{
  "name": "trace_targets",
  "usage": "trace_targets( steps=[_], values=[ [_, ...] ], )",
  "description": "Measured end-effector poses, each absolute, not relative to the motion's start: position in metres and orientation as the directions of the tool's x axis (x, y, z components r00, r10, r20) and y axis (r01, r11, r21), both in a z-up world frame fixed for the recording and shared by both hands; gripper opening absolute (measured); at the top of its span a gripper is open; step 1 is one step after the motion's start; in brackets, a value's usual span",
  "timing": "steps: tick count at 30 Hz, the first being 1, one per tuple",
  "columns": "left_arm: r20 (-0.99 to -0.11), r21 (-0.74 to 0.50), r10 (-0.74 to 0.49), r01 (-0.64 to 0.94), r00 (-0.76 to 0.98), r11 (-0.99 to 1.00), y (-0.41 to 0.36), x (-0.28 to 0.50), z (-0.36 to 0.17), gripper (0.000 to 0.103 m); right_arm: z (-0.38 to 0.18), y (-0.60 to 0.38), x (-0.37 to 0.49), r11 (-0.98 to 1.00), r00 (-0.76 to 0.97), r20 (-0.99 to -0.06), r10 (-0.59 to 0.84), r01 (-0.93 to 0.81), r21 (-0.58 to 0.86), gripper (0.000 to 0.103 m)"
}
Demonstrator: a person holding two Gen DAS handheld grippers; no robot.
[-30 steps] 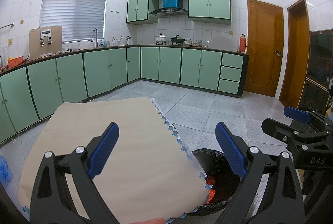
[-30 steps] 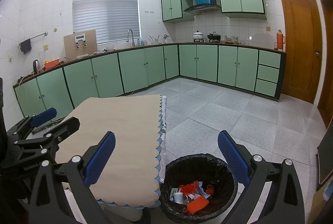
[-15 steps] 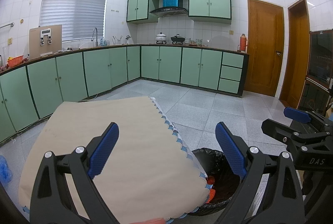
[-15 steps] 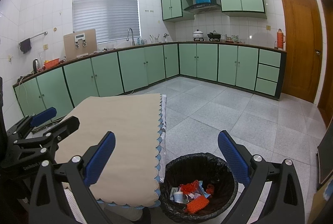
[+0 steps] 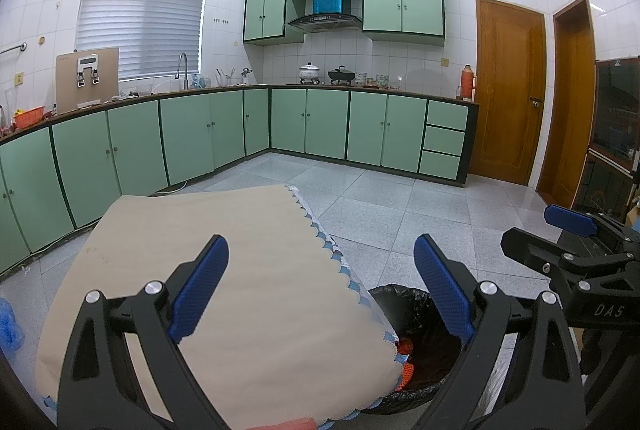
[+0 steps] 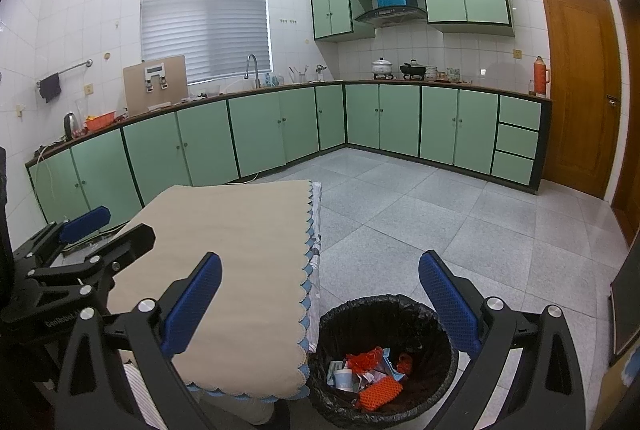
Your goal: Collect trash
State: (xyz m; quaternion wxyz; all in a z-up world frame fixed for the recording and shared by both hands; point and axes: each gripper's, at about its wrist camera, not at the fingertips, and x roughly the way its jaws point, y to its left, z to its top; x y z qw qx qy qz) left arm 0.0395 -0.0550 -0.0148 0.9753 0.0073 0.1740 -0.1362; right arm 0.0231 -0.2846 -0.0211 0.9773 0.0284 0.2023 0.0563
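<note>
A black-lined trash bin [image 6: 384, 358] stands on the floor at the table's right edge, holding red and orange wrappers [image 6: 378, 392] and a small white cup [image 6: 343, 378]. It also shows in the left wrist view [image 5: 420, 342], partly hidden by the table. My left gripper [image 5: 320, 294] is open and empty above the beige tablecloth [image 5: 224, 270]. My right gripper [image 6: 320, 302] is open and empty, above the bin and the table's edge. Each gripper shows in the other's view: the right one [image 5: 572, 230], the left one [image 6: 108, 226].
The beige cloth with a blue scalloped edge [image 6: 248, 246] covers the table. A pale pink thing [image 5: 288, 424] peeks in at the bottom edge. Green cabinets [image 6: 280, 126] line the far walls. Wooden doors [image 5: 508, 94] stand at the right. Grey tiled floor [image 6: 460, 230] lies beyond the bin.
</note>
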Motion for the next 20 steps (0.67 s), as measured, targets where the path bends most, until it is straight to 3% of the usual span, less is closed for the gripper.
trace_targets(
  steps=[20],
  values=[
    [-0.348,-0.035,-0.265,0.27,0.899,0.962,-0.0526,0.0411,-0.0133,0.092,-0.0229,-0.288,0.0247,0.992,0.91,-0.395,0.125,-0.101,0.081,0.097]
  ],
)
